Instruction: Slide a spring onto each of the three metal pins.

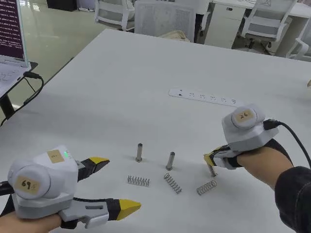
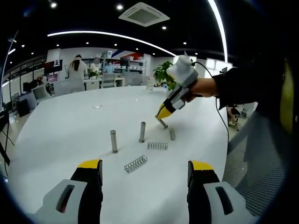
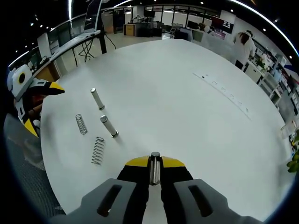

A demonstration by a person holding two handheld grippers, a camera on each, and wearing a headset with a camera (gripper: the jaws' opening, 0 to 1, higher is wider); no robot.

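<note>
Two metal pins stand upright on the white table, one (image 1: 139, 152) left of the other (image 1: 170, 160). My right gripper (image 1: 211, 160) is shut on the third pin (image 1: 213, 170), which shows between its yellow tips (image 3: 154, 168) and tilts down to the table (image 2: 162, 122). Three springs lie flat in front of the pins: left (image 1: 138, 181), middle (image 1: 172, 183) and right (image 1: 207, 187), the last just below the held pin. My left gripper (image 1: 114, 184) is open at the near left with nothing between its fingers (image 2: 89, 165), facing the springs (image 2: 136, 164).
A white power strip (image 1: 204, 96) lies farther back on the table (image 1: 121, 87). An open laptop (image 1: 9, 43) with a black cable sits on a stand off the left edge. Office chairs (image 1: 160, 19) stand beyond the far edge.
</note>
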